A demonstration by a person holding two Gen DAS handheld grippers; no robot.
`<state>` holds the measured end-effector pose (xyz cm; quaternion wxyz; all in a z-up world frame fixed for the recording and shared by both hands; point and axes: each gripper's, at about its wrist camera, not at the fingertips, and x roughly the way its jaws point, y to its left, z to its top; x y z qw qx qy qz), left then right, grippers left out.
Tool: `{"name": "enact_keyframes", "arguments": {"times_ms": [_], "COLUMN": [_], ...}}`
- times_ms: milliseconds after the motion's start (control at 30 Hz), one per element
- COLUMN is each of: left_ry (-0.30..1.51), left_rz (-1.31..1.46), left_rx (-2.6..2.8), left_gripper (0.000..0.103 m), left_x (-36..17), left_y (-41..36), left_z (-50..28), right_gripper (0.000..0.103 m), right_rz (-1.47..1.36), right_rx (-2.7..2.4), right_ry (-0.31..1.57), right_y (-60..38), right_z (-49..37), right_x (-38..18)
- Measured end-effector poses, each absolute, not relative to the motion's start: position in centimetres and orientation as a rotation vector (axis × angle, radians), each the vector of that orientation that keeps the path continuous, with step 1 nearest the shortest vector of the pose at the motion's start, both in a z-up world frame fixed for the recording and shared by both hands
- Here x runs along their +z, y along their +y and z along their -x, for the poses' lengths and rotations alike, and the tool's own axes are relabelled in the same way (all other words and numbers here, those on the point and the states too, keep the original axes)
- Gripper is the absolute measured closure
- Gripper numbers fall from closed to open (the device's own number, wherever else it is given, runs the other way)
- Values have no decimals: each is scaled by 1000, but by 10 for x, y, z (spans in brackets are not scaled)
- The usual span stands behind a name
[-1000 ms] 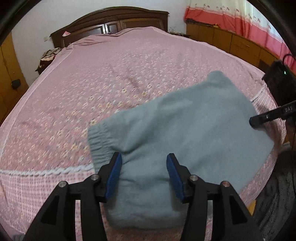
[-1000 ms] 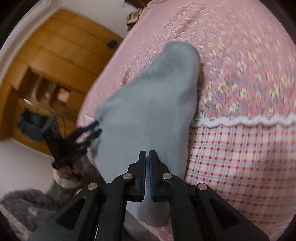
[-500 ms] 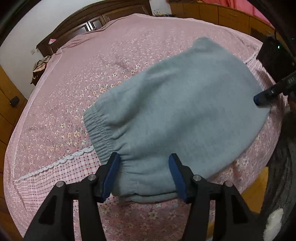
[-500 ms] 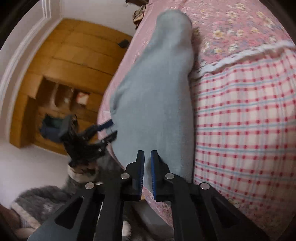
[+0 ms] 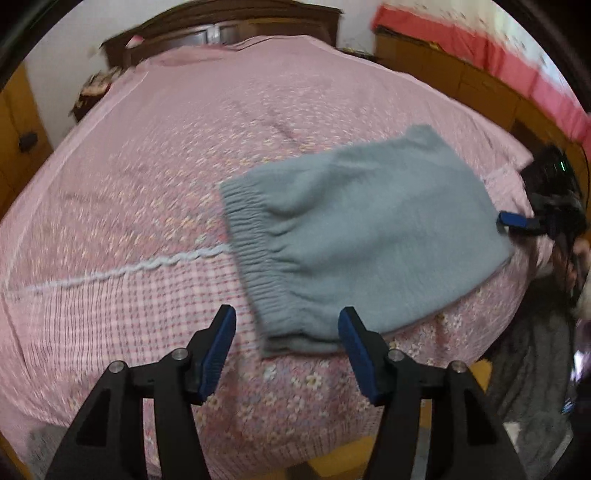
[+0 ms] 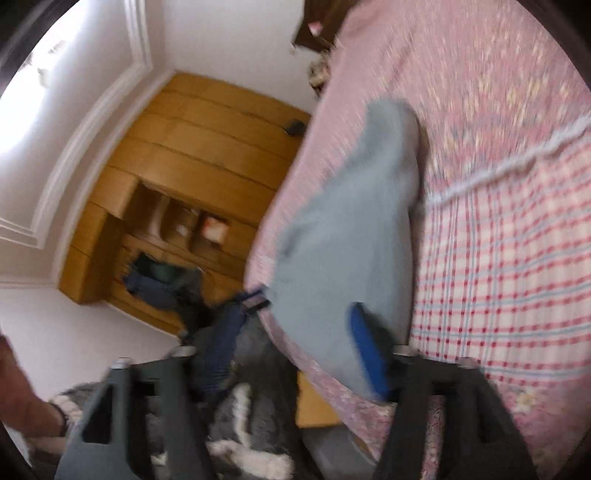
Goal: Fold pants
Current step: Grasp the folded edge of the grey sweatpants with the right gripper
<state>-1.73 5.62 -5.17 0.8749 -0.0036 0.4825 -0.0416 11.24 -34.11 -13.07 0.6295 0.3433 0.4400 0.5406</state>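
Note:
The folded grey-blue pants [image 5: 362,236] lie flat near the bed's front corner, elastic waistband toward the left. My left gripper [image 5: 288,350] is open and empty, just short of the pants' near edge. My right gripper [image 6: 295,350] is open too, its jaws wide apart at the pants' [image 6: 351,236] near end, holding nothing. It shows in the left wrist view [image 5: 513,221] at the pants' right edge. The right wrist view is blurred.
The pink floral bedspread [image 5: 184,166] with a checked border [image 5: 110,314] covers the bed. A dark headboard [image 5: 221,26] stands at the back. Wooden cabinets [image 6: 177,166] line the wall left of the bed. A grey fuzzy sleeve [image 6: 251,424] is below my right gripper.
My right gripper has opened and let go of the pants. My left gripper has drawn back from the pants, which now lie free on the bed.

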Motion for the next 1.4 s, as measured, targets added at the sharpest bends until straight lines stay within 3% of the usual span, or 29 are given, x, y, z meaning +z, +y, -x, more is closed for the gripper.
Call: {"name": "enact_keyframes", "arguments": {"times_ms": [200,400,567,700,767,833,867,1400], "left_ry": [999,991,998,1005,1016,1027,1030,1065], "left_rz": [86,116,152,150,163,176,180,150], "left_rx": [-36,-15,-21,-34,-34,-30,-27,-10], "left_gripper": [42,42,42,42,42,42,42,42], "left_x": [-41,-37,-43,-48,-51,-56,-58,-72], "left_y": [79,88,82,76,77,77,76,59], "left_z": [20,29,35,39,37,36,36,31], "right_gripper": [29,30,33,39,47,79,82,90], "right_rz": [-869,-503,-477,-488,-484,-509,-546,-528], "right_rx": [1129,1095,1087,1098,1118,1098,1097,1091], "right_ry": [1013,1164,1294,1336,1346,1362,1377,1310], "right_y": [-364,-319,-307,-307,-307,-308,-314,-298], "right_z": [-128,-135,-159,-177,-183,-191,-196,-185], "right_x": [-138,-127,-129,-129,-136,-138,-147,-131]}}
